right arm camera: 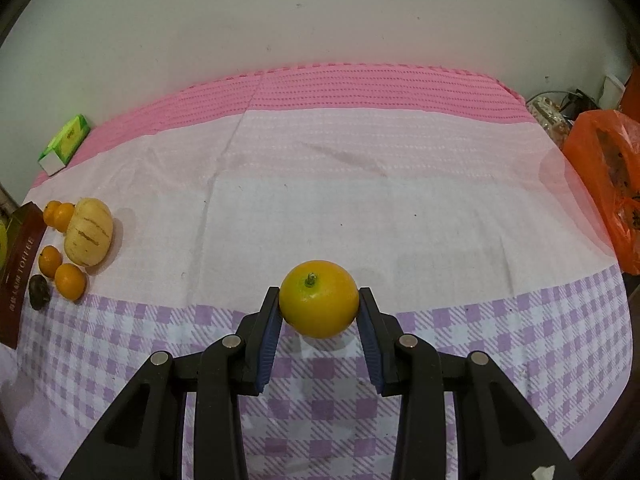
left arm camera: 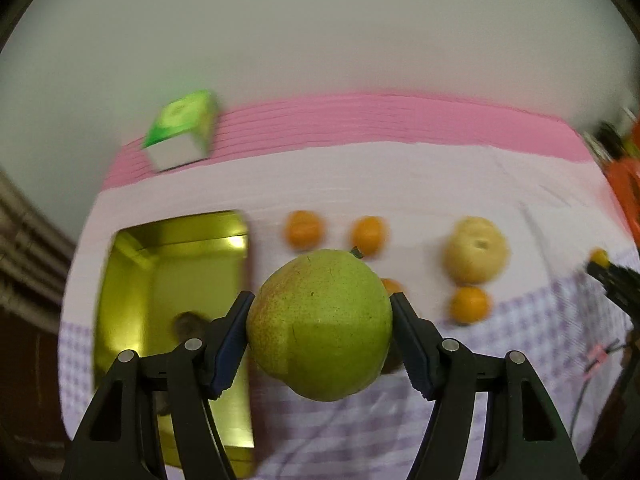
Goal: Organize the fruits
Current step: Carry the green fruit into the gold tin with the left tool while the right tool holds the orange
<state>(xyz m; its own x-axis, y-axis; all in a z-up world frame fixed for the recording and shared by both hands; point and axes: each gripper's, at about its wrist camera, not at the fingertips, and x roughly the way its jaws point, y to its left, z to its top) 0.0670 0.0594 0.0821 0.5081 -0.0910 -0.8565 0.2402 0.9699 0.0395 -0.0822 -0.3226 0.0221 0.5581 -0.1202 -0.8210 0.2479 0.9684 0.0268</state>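
My left gripper [left arm camera: 320, 312] is shut on a green pear [left arm camera: 320, 328] and holds it above the cloth, just right of a gold tin box [left arm camera: 168, 280] that holds a dark fruit [left arm camera: 188, 324]. Several small oranges [left arm camera: 304, 230] and a pale yellow melon [left arm camera: 476, 250] lie beyond. My right gripper [right arm camera: 319, 306] is shut on a yellow-orange fruit [right arm camera: 319, 304] above the checked part of the cloth. In the right wrist view the melon [right arm camera: 89, 237], oranges [right arm camera: 70, 281] and a dark fruit [right arm camera: 39, 297] lie at far left beside the box's red side [right arm camera: 20, 276].
A green and white carton [left arm camera: 182, 136] stands at the back left on the pink strip; it also shows in the right wrist view [right arm camera: 64, 145]. An orange plastic bag [right arm camera: 608, 176] sits at the table's right edge. A white wall stands behind the table.
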